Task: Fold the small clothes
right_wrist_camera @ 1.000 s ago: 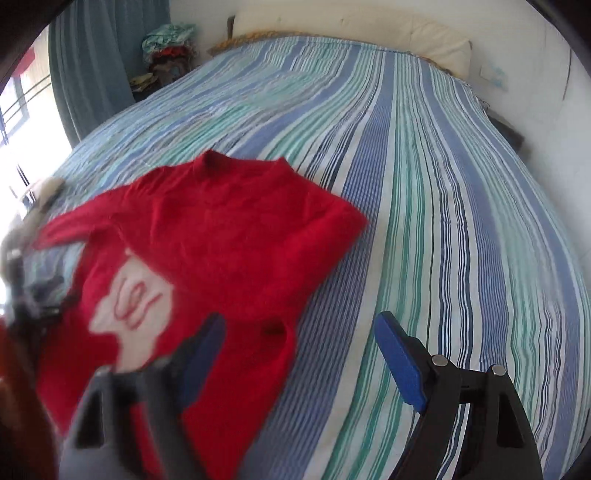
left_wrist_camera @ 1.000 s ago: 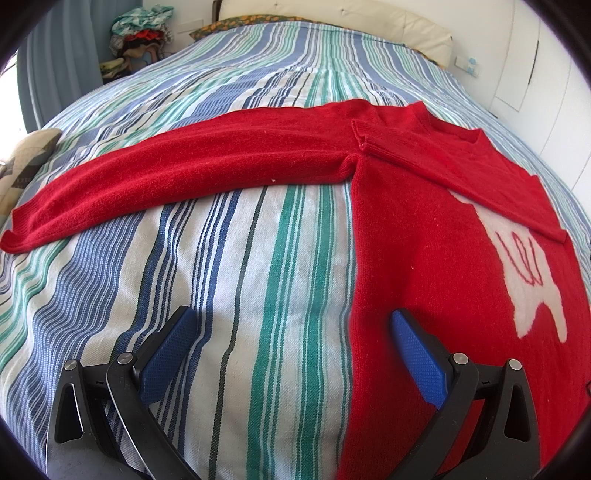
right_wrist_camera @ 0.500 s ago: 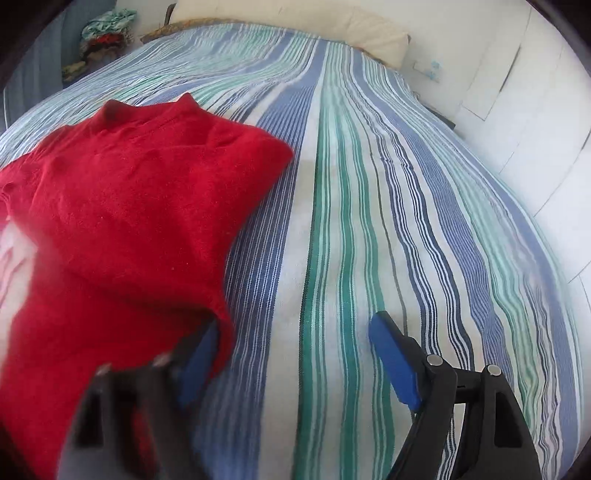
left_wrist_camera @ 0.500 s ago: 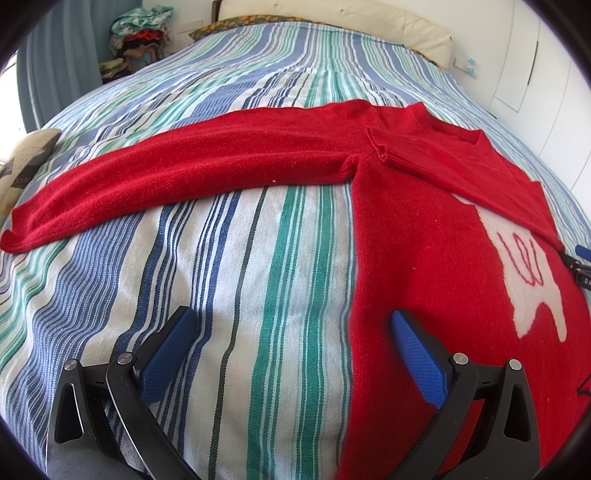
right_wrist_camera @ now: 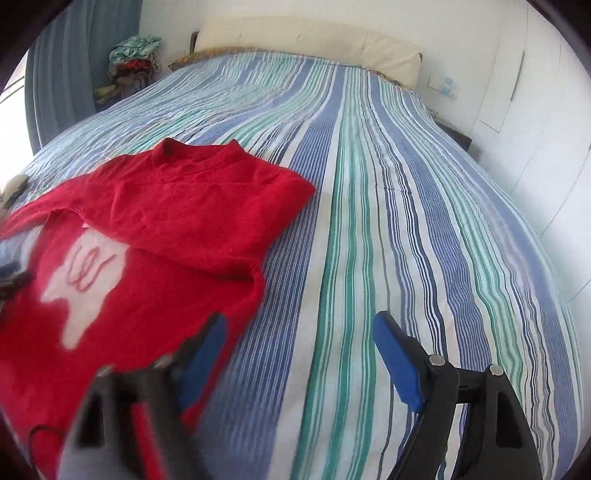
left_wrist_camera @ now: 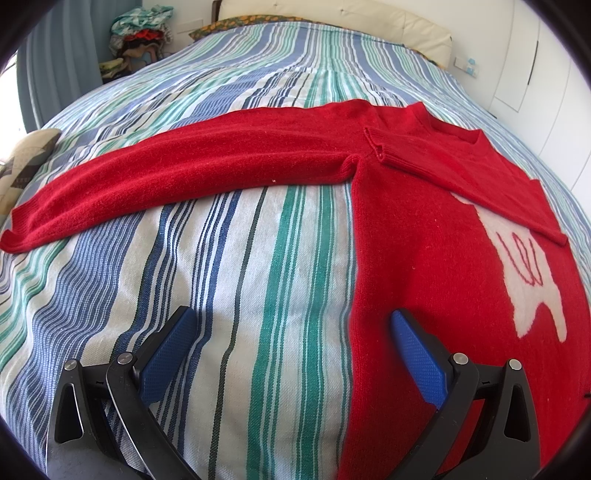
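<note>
A red knitted sweater [left_wrist_camera: 424,236] with a white figure on its front lies flat on the striped bed [left_wrist_camera: 236,280]. One sleeve [left_wrist_camera: 184,173] stretches out to the left; the other sleeve [left_wrist_camera: 461,177] is folded across the chest. My left gripper [left_wrist_camera: 291,332] hovers open over the sweater's left side edge, nothing between its blue pads. In the right wrist view the same sweater [right_wrist_camera: 155,236] fills the left half. My right gripper [right_wrist_camera: 299,343] stands open above the sweater's right edge, its left finger blurred over the red knit and its right finger over bare bedspread [right_wrist_camera: 388,221].
A cream headboard [left_wrist_camera: 332,22] and pillows close off the far end of the bed. A heap of clothes [left_wrist_camera: 140,40] sits by the curtain at the back left. White cupboard doors [right_wrist_camera: 535,122] run along the right side. A patterned cushion [left_wrist_camera: 26,162] lies at the left edge.
The right gripper has swung about, its view going right and then back left, so the sweater's folded shoulder and white figure show again. The left gripper has kept still. The sweater lies unchanged.
</note>
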The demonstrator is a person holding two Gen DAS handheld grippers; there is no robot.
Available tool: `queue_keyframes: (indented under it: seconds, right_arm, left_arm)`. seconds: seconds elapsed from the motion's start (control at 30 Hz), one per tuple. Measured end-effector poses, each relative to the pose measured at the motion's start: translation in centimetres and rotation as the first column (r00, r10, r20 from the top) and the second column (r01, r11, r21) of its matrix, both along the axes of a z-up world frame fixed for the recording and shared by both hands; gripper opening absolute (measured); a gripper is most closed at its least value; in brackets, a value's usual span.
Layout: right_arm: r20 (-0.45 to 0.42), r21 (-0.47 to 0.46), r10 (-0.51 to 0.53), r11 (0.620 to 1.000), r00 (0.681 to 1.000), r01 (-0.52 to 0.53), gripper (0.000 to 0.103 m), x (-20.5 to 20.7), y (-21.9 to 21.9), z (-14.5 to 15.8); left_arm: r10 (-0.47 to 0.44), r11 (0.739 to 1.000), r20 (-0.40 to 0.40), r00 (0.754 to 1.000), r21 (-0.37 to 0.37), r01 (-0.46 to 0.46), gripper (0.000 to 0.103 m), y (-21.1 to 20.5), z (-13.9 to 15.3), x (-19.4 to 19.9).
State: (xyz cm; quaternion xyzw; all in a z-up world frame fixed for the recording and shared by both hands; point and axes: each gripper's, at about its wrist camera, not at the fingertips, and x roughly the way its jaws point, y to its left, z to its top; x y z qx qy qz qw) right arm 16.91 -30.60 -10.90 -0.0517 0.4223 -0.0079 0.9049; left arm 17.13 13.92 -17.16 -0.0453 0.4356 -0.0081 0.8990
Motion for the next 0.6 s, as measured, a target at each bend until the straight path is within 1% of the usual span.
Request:
queue_keyframes:
  seconds: [0.1, 0.23, 0.3, 0.37, 0.43, 0.53, 0.6]
  right_arm:
    - [0.007, 0.071, -0.028, 0.997, 1.0, 0.027, 0.08, -4.1, -0.3, 0.1]
    - [0.015, 0.111, -0.089, 0.99, 0.996, 0.087, 0.08, -10.2, -1.4, -0.1]
    - [0.005, 0.139, -0.13, 0.982, 0.991, 0.128, 0.081, -12.7, -2.1, -0.2]
    - [-0.013, 0.193, -0.172, 0.966, 0.985, 0.171, 0.081, -14.1, -3.1, 0.0]
    - [0.003, 0.243, -0.216, 0.947, 0.976, 0.209, 0.083, -14.9, -4.0, 0.4]
    - [0.017, 0.266, -0.248, 0.935, 0.968, 0.235, 0.084, -15.1, -4.6, 0.4]
    - [0.007, 0.268, -0.239, 0.936, 0.971, 0.228, 0.084, -14.8, -4.5, 0.0]
  left_arm:
    - [0.0, 1.0, 0.0, 1.0, 0.0, 0.0, 0.103, 0.0, 0.0, 0.0]
    - [0.0, 1.0, 0.0, 1.0, 0.0, 0.0, 0.103, 0.0, 0.0, 0.0]
    - [0.0, 1.0, 0.0, 1.0, 0.0, 0.0, 0.103, 0.0, 0.0, 0.0]
    - [0.0, 1.0, 0.0, 1.0, 0.0, 0.0, 0.103, 0.0, 0.0, 0.0]
    - [0.002, 1.0, 0.0, 1.0, 0.011, -0.001, 0.103, -0.2, 0.0, 0.0]
    - [0.001, 1.0, 0.001, 1.0, 0.012, -0.001, 0.103, -0.2, -0.1, 0.0]
    - [0.002, 1.0, 0.004, 1.0, 0.002, -0.002, 0.103, -0.1, -0.1, 0.0]
